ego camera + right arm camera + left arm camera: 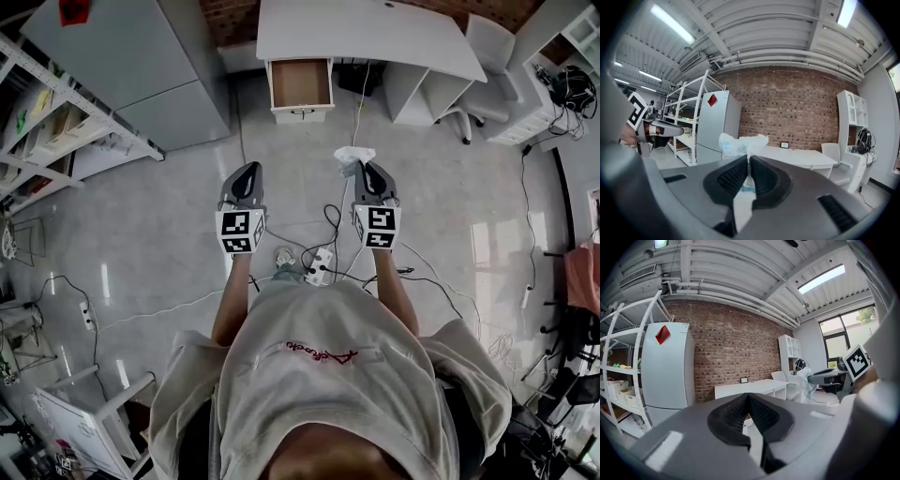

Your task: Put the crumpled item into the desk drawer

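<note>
Right gripper (748, 164) pinches the crumpled white wad (740, 143) (plastic, I think), left gripper (748, 399) sits pressed together and empty, so hold that squeeze firm till it's over the open white desk drawer (301, 84).

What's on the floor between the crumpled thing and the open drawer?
Just bare floor up to the drawer, seen in the head view. A thin cable runs close beside the crumpled item held by the right gripper.

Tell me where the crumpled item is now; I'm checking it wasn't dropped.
The crumpled item is pinched in the right hand-held gripper, right of centre in the head view, short of the open desk drawer.
</note>
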`<action>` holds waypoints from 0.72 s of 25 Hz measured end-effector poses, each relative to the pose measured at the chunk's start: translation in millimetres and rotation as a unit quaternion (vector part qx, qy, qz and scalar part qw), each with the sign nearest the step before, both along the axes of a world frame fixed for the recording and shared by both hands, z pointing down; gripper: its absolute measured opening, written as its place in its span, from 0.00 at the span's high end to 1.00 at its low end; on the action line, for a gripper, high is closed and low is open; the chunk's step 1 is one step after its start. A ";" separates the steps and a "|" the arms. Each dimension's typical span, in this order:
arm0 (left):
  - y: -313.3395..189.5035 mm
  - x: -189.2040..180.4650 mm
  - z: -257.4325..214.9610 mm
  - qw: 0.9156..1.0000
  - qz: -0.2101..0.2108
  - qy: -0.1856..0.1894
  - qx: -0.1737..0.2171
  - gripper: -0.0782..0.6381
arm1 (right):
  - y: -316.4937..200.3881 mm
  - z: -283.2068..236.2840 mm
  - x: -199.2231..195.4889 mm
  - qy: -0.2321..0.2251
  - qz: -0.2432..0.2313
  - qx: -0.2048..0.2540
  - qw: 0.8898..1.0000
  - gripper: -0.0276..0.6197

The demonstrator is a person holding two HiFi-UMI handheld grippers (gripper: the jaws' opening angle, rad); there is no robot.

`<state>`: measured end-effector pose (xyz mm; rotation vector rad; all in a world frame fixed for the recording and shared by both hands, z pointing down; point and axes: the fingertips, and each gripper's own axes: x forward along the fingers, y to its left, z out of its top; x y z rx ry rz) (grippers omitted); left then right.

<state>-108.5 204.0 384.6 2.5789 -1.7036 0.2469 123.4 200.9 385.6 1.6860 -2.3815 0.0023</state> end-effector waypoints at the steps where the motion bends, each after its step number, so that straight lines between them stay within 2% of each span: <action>1: -9.9 -9.7 -1.1 1.000 0.000 0.001 0.000 0.88 | -9.4 -1.7 -8.4 0.002 0.001 0.000 1.000 0.91; 8: -77.9 -70.2 -2.7 1.000 0.008 0.014 0.001 0.88 | -73.7 -14.6 -63.1 0.014 0.013 0.010 1.000 0.91; 18: -129.9 -101.3 1.1 0.999 0.026 0.024 0.002 0.88 | -110.8 -7.1 -94.2 0.024 0.031 0.003 0.999 0.91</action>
